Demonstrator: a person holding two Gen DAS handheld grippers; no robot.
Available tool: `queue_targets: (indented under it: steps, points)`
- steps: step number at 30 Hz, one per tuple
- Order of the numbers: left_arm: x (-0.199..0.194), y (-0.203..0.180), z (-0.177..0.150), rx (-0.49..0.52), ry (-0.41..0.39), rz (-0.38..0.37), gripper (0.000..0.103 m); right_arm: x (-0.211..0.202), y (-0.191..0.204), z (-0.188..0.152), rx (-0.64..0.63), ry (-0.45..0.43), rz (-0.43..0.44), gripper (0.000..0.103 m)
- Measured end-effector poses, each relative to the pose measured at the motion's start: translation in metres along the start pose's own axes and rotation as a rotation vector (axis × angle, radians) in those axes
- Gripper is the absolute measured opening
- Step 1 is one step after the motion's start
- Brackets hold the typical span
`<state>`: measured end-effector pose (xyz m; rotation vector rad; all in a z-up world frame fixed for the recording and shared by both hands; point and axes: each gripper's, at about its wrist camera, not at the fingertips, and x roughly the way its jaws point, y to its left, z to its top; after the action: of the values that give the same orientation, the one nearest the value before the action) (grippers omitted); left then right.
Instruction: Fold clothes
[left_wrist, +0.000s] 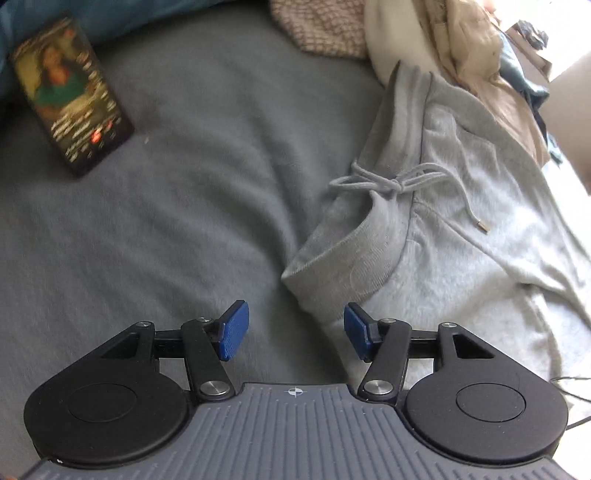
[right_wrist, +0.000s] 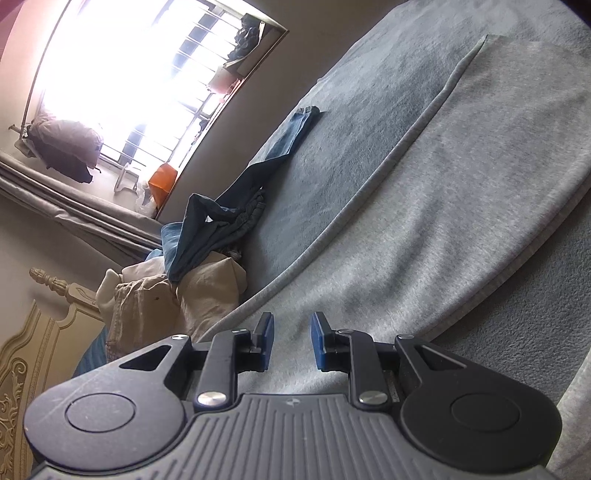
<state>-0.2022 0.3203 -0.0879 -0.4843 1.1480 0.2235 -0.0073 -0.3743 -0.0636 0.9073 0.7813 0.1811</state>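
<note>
Light grey sweatpants (left_wrist: 461, 229) lie on the grey-blue bed cover (left_wrist: 184, 206), with their ribbed waistband (left_wrist: 351, 254) and tied drawstring (left_wrist: 395, 184) facing me. My left gripper (left_wrist: 295, 328) hovers just off the waistband's near corner, open, with only bed cover between its blue pads. In the right wrist view a long leg of the sweatpants (right_wrist: 461, 192) stretches away, folded flat. My right gripper (right_wrist: 292, 341) sits low over that leg, its pads a small gap apart, and no cloth is visibly pinched between them.
A phone (left_wrist: 70, 96) with a lit screen lies on the bed cover at the far left. A pile of beige and knit clothes (left_wrist: 472, 48) sits beyond the waistband. Blue jeans (right_wrist: 221, 210) and beige garments (right_wrist: 166, 299) are heaped by the carved headboard (right_wrist: 37, 350), below a bright window (right_wrist: 129, 74).
</note>
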Motion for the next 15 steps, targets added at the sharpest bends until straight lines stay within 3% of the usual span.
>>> queue_targets:
  steps: [3,6,12,15]
  points:
    - [0.01,-0.007,0.006,0.108,0.025,0.127,0.057,-0.002,-0.002,0.0,0.012,-0.009,-0.006,0.024]
    - [0.006,-0.013,0.016,0.122,-0.033,0.16,0.056,-0.008,-0.001,0.001,0.011,-0.022,-0.013,0.024]
    - [-0.016,-0.052,0.048,0.218,-0.2,0.098,0.056,-0.019,0.0,0.001,0.007,-0.067,-0.015,0.024]
    - [-0.007,-0.091,0.056,0.321,-0.223,0.01,0.057,-0.019,0.0,-0.001,0.018,-0.076,-0.014,0.024]
